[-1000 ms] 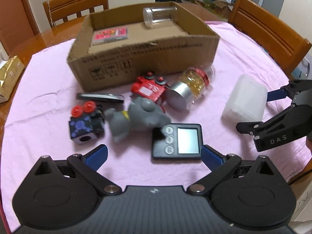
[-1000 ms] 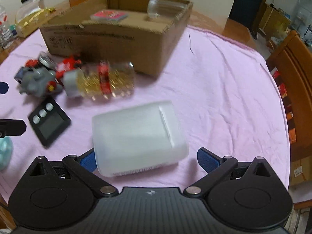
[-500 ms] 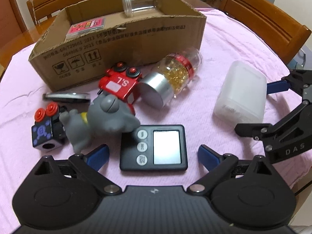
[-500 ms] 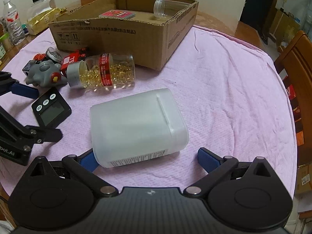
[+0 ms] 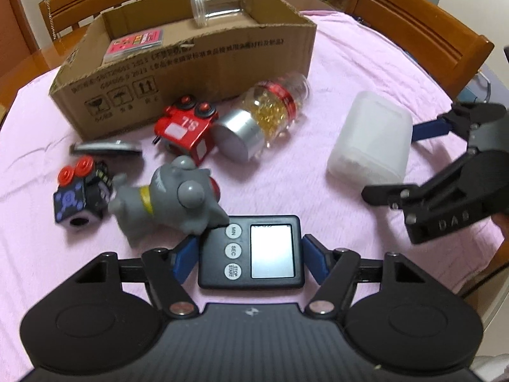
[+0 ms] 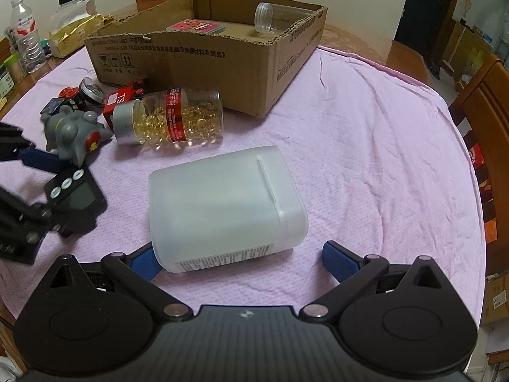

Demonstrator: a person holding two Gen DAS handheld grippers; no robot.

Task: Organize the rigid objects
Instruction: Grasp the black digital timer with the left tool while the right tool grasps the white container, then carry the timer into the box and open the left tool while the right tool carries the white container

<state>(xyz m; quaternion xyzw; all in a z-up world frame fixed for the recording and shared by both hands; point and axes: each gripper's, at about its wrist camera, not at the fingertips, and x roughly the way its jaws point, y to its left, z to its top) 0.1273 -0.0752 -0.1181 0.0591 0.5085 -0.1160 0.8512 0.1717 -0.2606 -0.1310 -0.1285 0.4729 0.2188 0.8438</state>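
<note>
My left gripper (image 5: 249,256) is open around a black digital timer (image 5: 251,251) lying on the pink cloth; its blue fingers sit at the timer's two sides. My right gripper (image 6: 241,259) is open around the near end of a white translucent plastic box (image 6: 226,203), which also shows in the left wrist view (image 5: 370,137). A cardboard box (image 5: 191,51) at the back holds a clear jar (image 5: 221,1) and a pink card pack (image 5: 135,43). A pill bottle (image 5: 264,114), a red toy truck (image 5: 186,125), a grey elephant toy (image 5: 171,197) and a black cube toy (image 5: 79,197) lie in front of it.
A flat dark lid (image 5: 105,149) lies left of the truck. Wooden chairs (image 5: 416,28) stand around the table. Bottles and a gold bag (image 6: 73,33) stand at the far left in the right wrist view. The pink cloth (image 6: 366,146) stretches to the right.
My left gripper has moved forward so the timer now sits between its fingers, which have narrowed around it. My right gripper has edged closer to the white box.
</note>
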